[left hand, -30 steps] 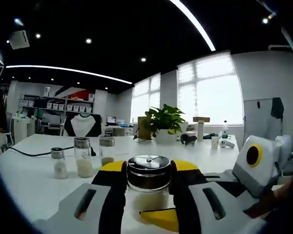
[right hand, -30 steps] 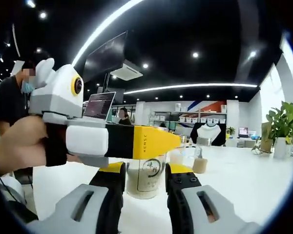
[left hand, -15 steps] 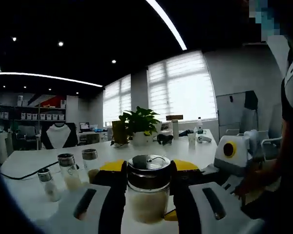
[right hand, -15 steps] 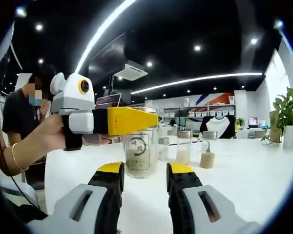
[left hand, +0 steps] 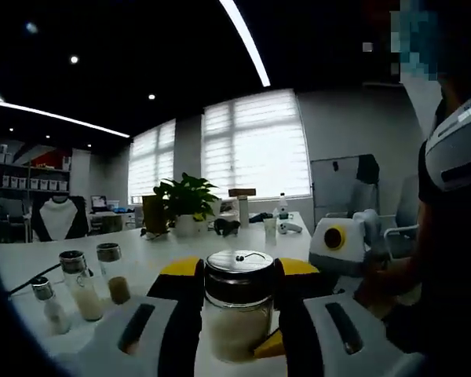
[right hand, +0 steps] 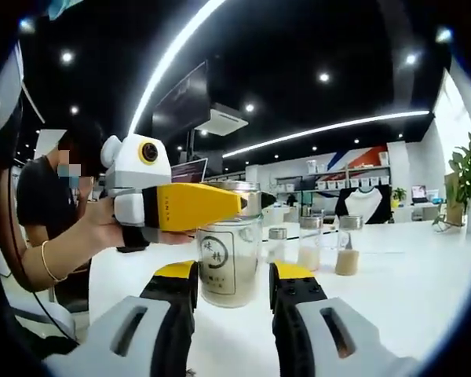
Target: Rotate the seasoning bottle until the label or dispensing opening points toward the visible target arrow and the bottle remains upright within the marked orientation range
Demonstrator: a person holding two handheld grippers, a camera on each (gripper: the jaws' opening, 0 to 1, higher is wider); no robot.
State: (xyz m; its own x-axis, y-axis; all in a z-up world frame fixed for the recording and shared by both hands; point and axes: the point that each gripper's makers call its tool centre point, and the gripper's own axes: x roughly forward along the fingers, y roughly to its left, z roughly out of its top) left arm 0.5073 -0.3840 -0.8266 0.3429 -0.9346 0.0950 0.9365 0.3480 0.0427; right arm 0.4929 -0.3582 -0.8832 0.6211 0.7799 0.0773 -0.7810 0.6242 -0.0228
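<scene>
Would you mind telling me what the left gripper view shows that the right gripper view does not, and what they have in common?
The left gripper view alone shows the seasoning bottle's metal lid from above, a potted plant and bright windows. The right gripper view alone shows the bottle's label with its round emblem, and a laptop behind the left gripper, which closes on the bottle's lid. Both share the bottle, standing upright on the white table, and a row of smaller shakers. The right gripper's jaws are parted, beside the bottle's base.
</scene>
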